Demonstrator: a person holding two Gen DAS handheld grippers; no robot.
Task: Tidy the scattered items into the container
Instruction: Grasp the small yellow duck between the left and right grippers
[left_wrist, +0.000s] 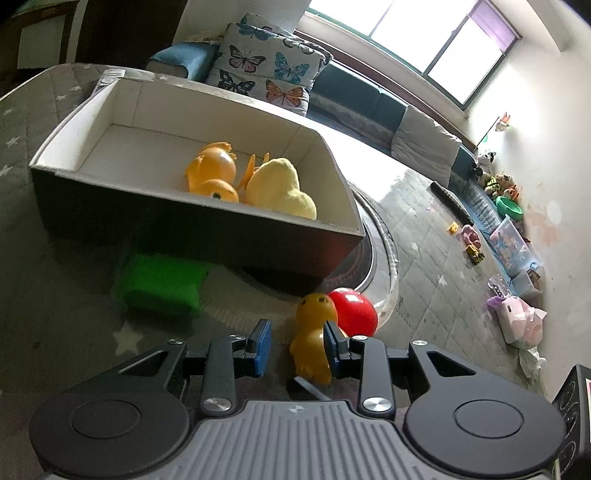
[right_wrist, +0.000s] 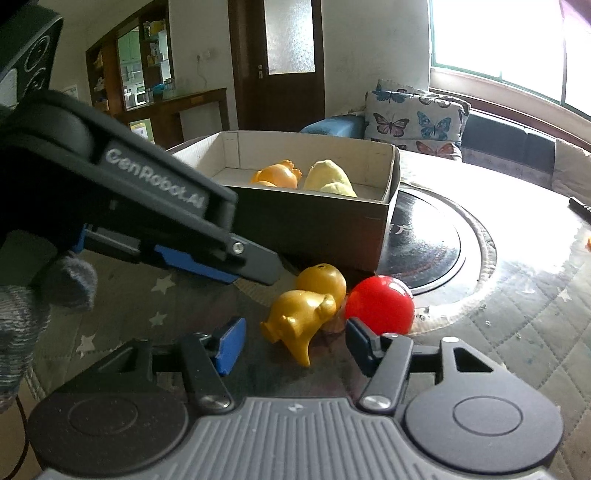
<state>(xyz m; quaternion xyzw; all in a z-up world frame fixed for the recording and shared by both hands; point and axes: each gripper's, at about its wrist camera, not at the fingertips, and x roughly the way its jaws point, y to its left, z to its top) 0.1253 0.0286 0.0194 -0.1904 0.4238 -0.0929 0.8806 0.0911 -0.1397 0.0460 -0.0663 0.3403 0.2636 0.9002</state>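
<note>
An orange-yellow toy duck (right_wrist: 303, 321) lies on its side on the table, touching a red ball (right_wrist: 380, 308). My right gripper (right_wrist: 295, 345) is open, a finger on each side of the duck, pads clear of it. My left gripper (left_wrist: 295, 347) is open too; in its view the duck (left_wrist: 314, 339) sits by the right finger, the ball (left_wrist: 354, 312) just behind. From the right wrist, the left gripper (right_wrist: 258, 264) hovers up-left of the duck. The cardboard box (left_wrist: 184, 236) holds orange toys (left_wrist: 214, 173) and a yellow plush (left_wrist: 280, 188).
A green cloth (left_wrist: 162, 284) lies in front of the box. A round dark inset (right_wrist: 424, 240) sits in the table right of the box (right_wrist: 314, 229). A gloved hand (right_wrist: 22, 314) holds the left gripper. A sofa with a butterfly cushion (right_wrist: 413, 118) stands behind.
</note>
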